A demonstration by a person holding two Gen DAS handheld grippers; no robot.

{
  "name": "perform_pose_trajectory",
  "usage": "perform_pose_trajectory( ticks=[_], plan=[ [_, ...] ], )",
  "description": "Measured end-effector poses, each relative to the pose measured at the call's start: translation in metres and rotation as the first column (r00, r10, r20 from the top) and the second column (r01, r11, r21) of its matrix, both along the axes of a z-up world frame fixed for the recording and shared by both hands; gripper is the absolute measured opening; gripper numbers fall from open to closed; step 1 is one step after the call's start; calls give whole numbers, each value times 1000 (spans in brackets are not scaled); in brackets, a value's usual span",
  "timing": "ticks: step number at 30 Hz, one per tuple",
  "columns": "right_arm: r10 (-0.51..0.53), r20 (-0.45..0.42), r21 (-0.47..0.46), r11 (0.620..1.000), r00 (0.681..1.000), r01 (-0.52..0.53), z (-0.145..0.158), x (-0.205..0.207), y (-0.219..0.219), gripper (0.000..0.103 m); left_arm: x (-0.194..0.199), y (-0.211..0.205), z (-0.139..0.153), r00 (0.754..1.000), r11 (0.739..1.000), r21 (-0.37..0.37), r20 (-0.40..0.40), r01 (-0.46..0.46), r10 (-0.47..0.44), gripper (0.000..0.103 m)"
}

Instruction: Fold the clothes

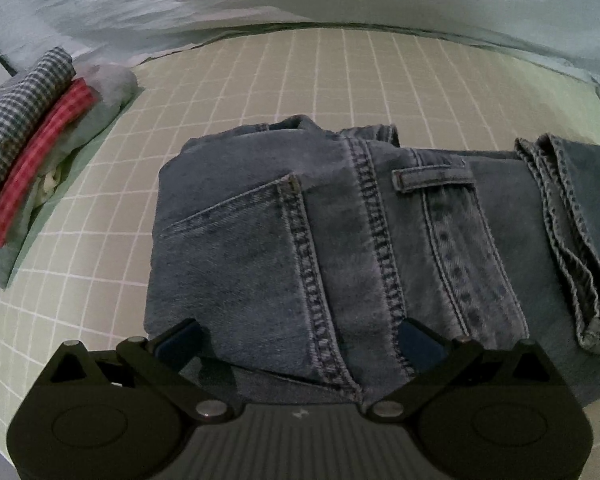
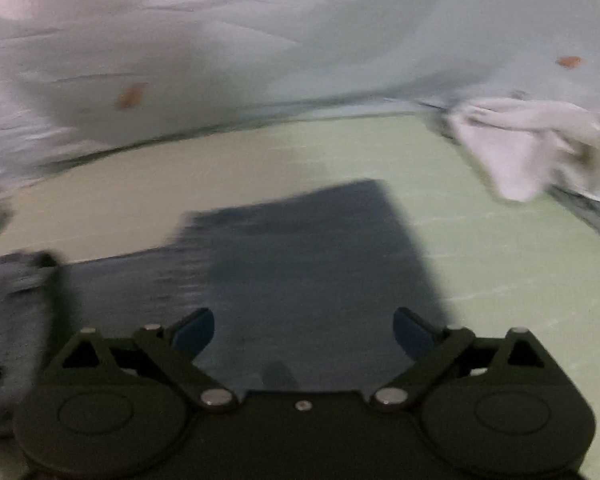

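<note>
Left hand-held gripper (image 1: 300, 344) gapes wide, folded jeans (image 1: 320, 232) lying between its fingers.

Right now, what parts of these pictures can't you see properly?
- Right wrist view: motion blur smears the jeans and pale cloth; details unreadable.
- Left wrist view: the left gripper covers the jeans' near edge.
- Left wrist view: the folded stack is cut off by the left edge.
</note>
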State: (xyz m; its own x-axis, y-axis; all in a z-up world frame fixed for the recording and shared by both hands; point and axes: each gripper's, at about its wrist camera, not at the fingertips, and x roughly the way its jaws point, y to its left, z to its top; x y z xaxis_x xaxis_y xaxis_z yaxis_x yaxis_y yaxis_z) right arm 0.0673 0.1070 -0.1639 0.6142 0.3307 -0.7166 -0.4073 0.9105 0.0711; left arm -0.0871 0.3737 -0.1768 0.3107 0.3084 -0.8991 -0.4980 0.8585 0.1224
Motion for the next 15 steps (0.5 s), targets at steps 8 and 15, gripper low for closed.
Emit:
perform_pose_trajectory(
  ticks=[8,15],
  plan=[
    [-97,-93,-22,995,991,95,-27,35,-42,96,5,-9,-7,999,999,35,-44,33,-32,103],
    [-33,-136,43,998,990,39,-27,37,-47,16,15,-19,-16,994,995,75,-97,65,-58,103]
  ],
)
